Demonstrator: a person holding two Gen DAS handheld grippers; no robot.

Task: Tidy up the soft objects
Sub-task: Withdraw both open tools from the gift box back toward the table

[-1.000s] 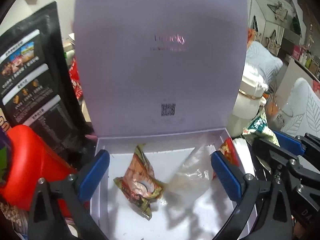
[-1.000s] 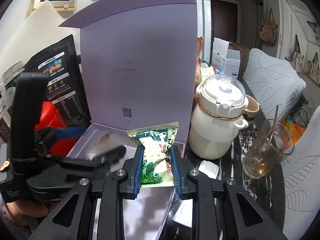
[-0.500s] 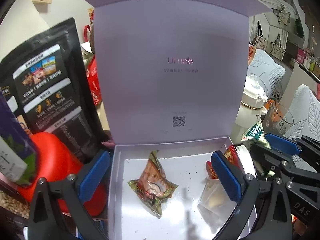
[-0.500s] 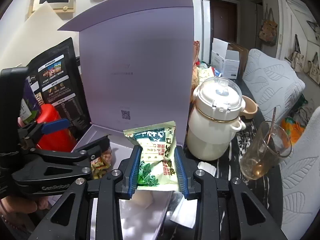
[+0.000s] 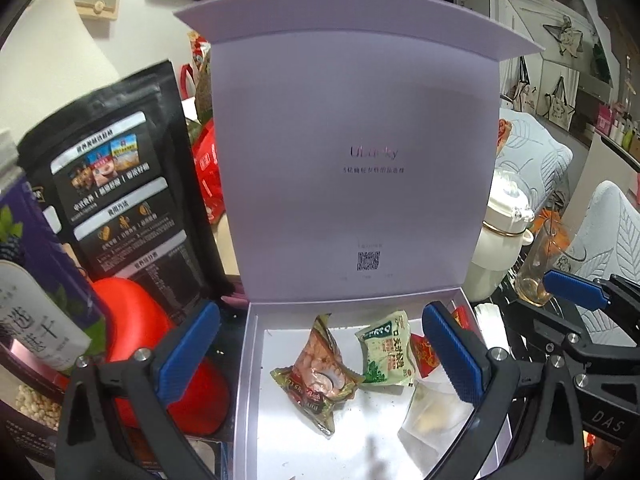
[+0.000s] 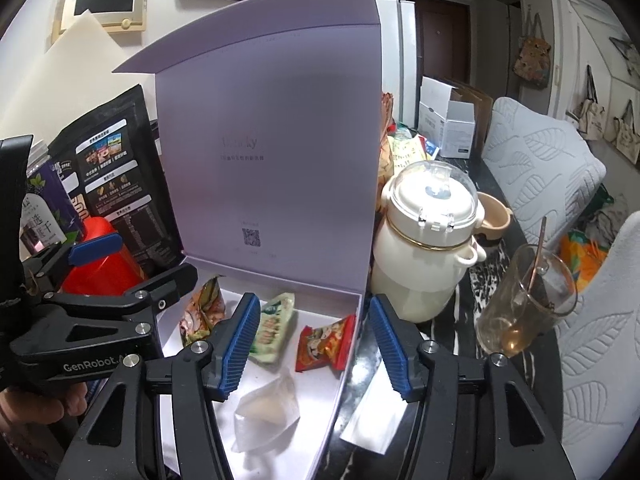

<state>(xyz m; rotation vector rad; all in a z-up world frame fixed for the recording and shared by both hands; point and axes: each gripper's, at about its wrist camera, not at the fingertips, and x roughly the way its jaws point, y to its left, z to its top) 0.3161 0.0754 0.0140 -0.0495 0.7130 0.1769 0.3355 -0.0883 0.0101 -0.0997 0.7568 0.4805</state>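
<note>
Open lilac gift box [image 5: 248, 360] with its lid standing upright along the far edge. On the white floor lie four soft packets: a brown-orange snack packet [image 5: 320, 364] near the far-left part, tilted; a green packet [image 5: 384, 352] just beside it toward the far edge; a red packet [image 6: 326, 342] close to the right wall; a clear pouch [image 6: 268, 408] nearer the front edge, right of centre. Right gripper [image 6: 312, 344] — jaws opening, nothing between them — hangs over the box's right wall. Left gripper [image 5: 320, 354] — jaws spread wide, empty — hangs above the floor. Outside the right wall stand a cream lidded pot [image 6: 428, 240] and a glass [image 6: 524, 300].
</note>
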